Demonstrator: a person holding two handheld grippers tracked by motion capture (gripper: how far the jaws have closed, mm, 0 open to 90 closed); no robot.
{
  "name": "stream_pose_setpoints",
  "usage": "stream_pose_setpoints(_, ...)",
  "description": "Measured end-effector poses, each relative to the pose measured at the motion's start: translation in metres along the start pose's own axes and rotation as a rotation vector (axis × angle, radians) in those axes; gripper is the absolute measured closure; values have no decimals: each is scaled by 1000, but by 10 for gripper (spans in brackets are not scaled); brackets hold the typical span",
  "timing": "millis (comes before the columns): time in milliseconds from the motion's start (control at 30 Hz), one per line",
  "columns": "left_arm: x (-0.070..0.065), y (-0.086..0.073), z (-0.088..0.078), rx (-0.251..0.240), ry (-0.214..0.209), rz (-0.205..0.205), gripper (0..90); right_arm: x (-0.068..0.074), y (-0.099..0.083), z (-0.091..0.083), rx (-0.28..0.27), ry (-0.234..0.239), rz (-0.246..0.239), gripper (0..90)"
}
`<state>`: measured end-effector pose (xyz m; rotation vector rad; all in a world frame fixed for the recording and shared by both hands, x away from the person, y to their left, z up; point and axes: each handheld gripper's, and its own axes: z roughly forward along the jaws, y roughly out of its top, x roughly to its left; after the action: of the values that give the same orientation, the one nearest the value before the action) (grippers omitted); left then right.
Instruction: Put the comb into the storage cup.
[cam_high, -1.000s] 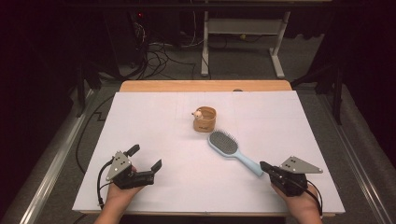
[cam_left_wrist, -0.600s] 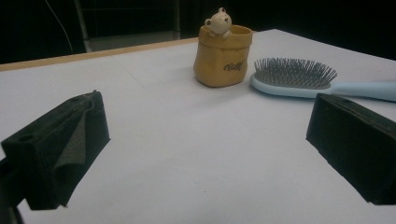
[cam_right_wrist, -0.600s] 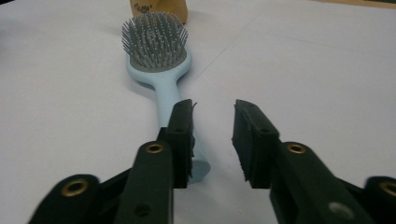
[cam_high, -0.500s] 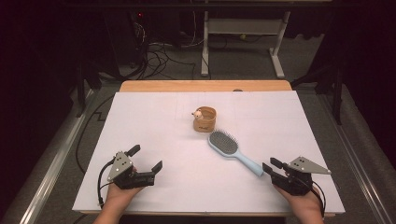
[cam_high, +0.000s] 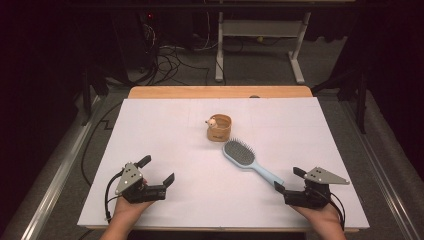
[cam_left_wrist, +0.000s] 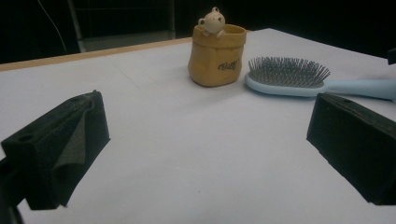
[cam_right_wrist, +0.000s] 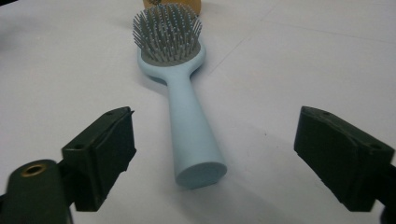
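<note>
Pale-blue hairbrush (cam_high: 248, 161): flat on white table cover (cam_high: 165, 135), bristles up, grey bristle pad at far end, handle running toward near right corner.
Handle end: round butt just ahead of right gripper (cam_high: 290, 180); in right gripper view hairbrush (cam_right_wrist: 181, 84) sits on the line between the two black jaws, butt slightly left of centre, nearer the left-hand jaw.
Contact: none seen; clear table strip between handle and each pad, butt stopping about level with jaw tips, not deep between them.
Right gripper jaws: wide apart, just been opening; handle end at their mouth, unclamped, resting on cover.
Right hand (cam_high: 320, 220): at near right table edge, grey three-cornered plate on top, cable trailing behind.
Left gripper (cam_high: 157, 170): near left of table, well apart from hairbrush, pointing toward table middle.
Left gripper jaws: spread wide, bare white cover between them; in left gripper view hairbrush (cam_left_wrist: 299, 77) far ahead, right of centre, lying side-on.
Left hand (cam_high: 126, 212): low at near edge, cable looping off left side.
Tan bag-shaped pot (cam_high: 219, 128): upright near table centre, small bear figure on rim, just beyond brush head; gap between pot and brush head small, touching or not hard to say from high view; in left gripper view pot (cam_left_wrist: 216, 56) stands just left of bristle head with a narrow gap.
Wooden table edge (cam_high: 220, 92): bare strip beyond cover at far side.
</note>
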<state>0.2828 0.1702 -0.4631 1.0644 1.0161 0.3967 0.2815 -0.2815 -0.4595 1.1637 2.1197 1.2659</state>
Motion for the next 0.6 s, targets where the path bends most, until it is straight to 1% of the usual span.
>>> stream_pose_setpoints(133, 0, 0, 0, 1, 1, 0, 2, 0, 0, 1, -4, 4, 7, 2)
stream_pose_setpoints(200, 1, -1, 0, 3, -2, 2, 2, 1, 2, 3, -4, -6, 8, 1)
stream_pose_setpoints(233, 1, -1, 0, 7, -1, 3, 2, 2, 3, 4, 4, -8, 6, 2)
stream_pose_setpoints(267, 1, -1, 1, 8, -2, 1, 2, 2, 4, 5, 13, 2, -2, 1)
stream_pose_setpoints(333, 1, -1, 1, 5, -4, -4, 2, 3, 7, 7, 28, -16, -10, 2)
stream_pose_setpoints(367, 2, -1, 1, 8, -4, -2, 2, 3, 8, 8, 32, -17, -8, 2)
stream_pose_setpoints(400, 2, -1, 2, 9, -3, -8, 2, 3, 9, 9, 38, -17, -8, 2)
stream_pose_setpoints(467, 3, -1, 2, 12, 0, -16, 2, 4, 12, 13, 63, -15, -12, 2)
stream_pose_setpoints(500, 3, -1, 2, 18, -1, -15, 2, 5, 13, 15, 76, -21, -17, 2)
stream_pose_setpoints(533, 3, 0, 2, 25, 1, -22, 2, 6, 14, 16, 88, -27, -27, 2)
stream_pose_setpoints(567, 4, 0, 2, 39, 6, -21, 6, 7, 15, 17, 101, -28, -30, 2)
stream_pose_setpoints(600, 4, 0, 3, 39, 8, -15, 9, 7, 16, 19, 116, -29, -37, 2)
